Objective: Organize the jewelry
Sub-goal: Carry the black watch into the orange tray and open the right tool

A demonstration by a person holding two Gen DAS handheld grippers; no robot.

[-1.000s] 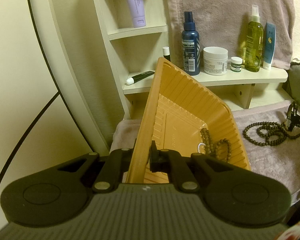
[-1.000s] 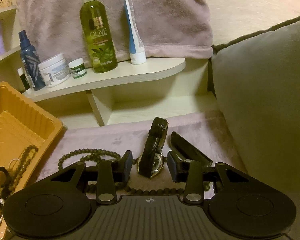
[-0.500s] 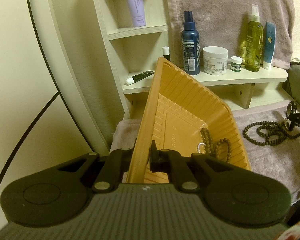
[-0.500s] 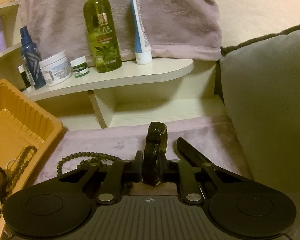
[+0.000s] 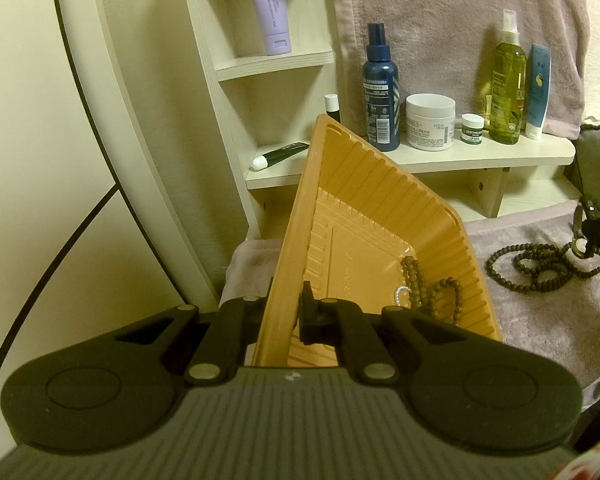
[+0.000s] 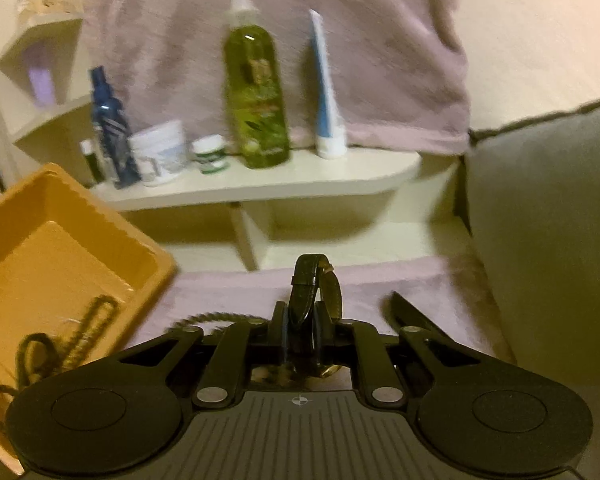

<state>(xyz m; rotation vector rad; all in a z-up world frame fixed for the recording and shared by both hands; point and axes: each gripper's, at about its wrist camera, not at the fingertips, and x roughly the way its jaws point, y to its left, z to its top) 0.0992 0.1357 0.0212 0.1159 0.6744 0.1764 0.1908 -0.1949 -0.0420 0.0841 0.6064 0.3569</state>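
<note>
Evidently the left tool (image 5: 286,314) pinches the orange tray's (image 5: 380,184) rim, tilting it towards the right tool (image 6: 300,330), whose jaws, just closed, clamp the watch (image 6: 306,300).

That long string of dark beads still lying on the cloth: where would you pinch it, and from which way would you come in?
Judging by its pose, grip the bead necklace where its loops cross and bunch, near the middle. It lies limp and flat on the towel, so come from straight above, fingers straddling the bunched strands. A single strand would likely slip through; the bunch gives more to pinch.
</note>
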